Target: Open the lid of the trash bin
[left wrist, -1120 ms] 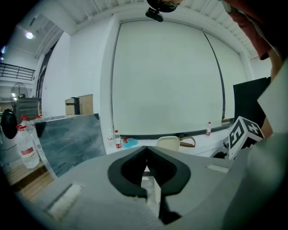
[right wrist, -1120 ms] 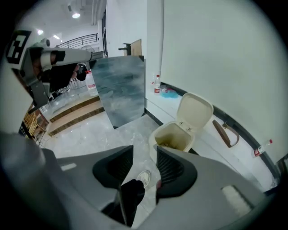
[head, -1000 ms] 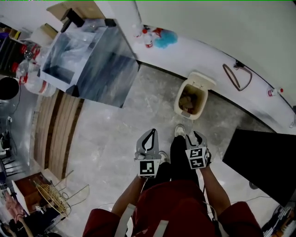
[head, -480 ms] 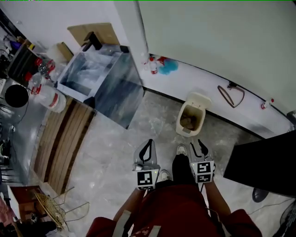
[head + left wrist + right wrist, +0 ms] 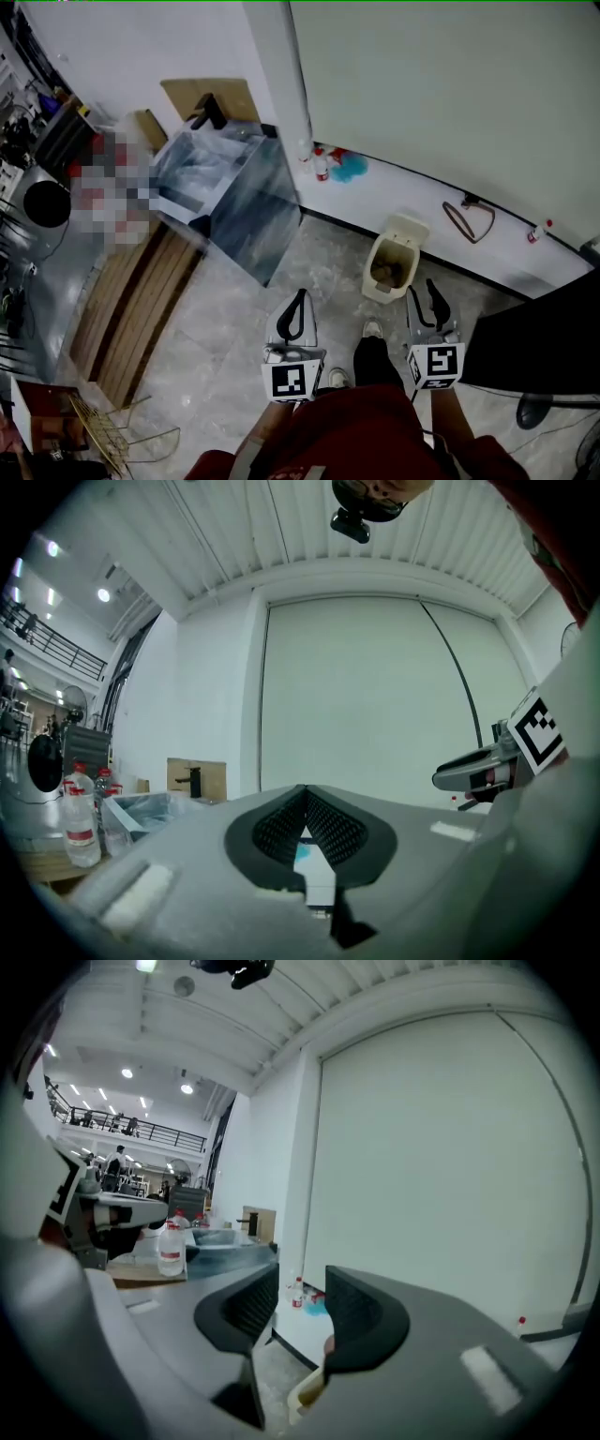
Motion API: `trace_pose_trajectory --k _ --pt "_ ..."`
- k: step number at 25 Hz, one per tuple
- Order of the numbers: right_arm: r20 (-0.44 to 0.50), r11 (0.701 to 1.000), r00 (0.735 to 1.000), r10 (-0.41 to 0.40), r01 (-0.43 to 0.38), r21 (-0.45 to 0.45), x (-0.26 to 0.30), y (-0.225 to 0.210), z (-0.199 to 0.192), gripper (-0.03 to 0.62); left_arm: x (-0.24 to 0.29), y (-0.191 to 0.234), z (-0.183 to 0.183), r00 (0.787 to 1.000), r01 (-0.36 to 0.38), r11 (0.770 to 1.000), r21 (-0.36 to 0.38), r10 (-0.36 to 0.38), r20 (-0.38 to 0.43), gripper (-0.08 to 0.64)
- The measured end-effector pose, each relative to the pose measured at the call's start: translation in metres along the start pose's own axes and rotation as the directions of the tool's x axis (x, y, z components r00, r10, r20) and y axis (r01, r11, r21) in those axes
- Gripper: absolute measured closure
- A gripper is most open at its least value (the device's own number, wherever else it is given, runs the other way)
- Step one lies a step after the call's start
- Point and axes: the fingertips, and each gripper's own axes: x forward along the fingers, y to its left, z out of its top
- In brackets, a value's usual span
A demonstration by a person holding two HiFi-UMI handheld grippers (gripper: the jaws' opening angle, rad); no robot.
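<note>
Bin (image 5: 390, 272): cream, standing on the floor (image 5: 234, 319) against a low white ledge (image 5: 422, 202) at the foot of the wall. It was ahead of both claws and apart from them, with brownish contents inside.
Lid (image 5: 410, 230): raised and leaning back toward the ledge, leaving the bin's mouth uncovered.
Right claw (image 5: 423, 292): jaws apart with nothing between the pads. It was held over the floor, nearer the person than the bin, and pointed toward the wall. In the right gripper view the bin's rim showed low down, below the gap.
Left claw (image 5: 297, 302): jaws closed together at the tips and empty. It was beside the right claw, on its left and farther from the bin.
Person (image 5: 356, 431): red top and dark trousers, with one light shoe (image 5: 372, 330) between the claws.
Bottles (image 5: 322, 167): small, on the ledge by a white pillar (image 5: 281, 75), next to a blue item (image 5: 352, 169).
Cable (image 5: 469, 217): a dark loop on the ledge, right of the bin.
Clear box (image 5: 234, 192): large, left of the bin, lined with plastic sheet.
Wooden slats (image 5: 131, 300): on the floor, left of the box.
Wire rack (image 5: 117, 427): at the lower left corner.
Black panel (image 5: 539, 328): at the right edge.
</note>
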Motion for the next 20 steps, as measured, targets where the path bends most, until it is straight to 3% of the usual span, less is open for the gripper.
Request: trace_pose_trajectory --k 4,9,20 --pt "0.156 1.0 0.988 -0.019 0.022 -0.015 -0.013 -0.008 0.064 0.442 -0.006 0.004 0.04 0.996 -0.013 1.0 0.026 0.01 0.084 0.555" --pt "0.244 0.999 0.969 -0.038 0.044 -0.019 -0.029 -0.016 0.104 0.443 -0.01 0.008 0.07 0.989 -0.019 0.998 0.065 0.01 0.149 0.555" --pt "0.301 0.996 0.95 -0.081 0.09 -0.015 -0.043 -0.028 0.121 0.463 -0.012 0.003 0.085 0.983 -0.01 0.997 0.078 -0.004 0.182 0.555"
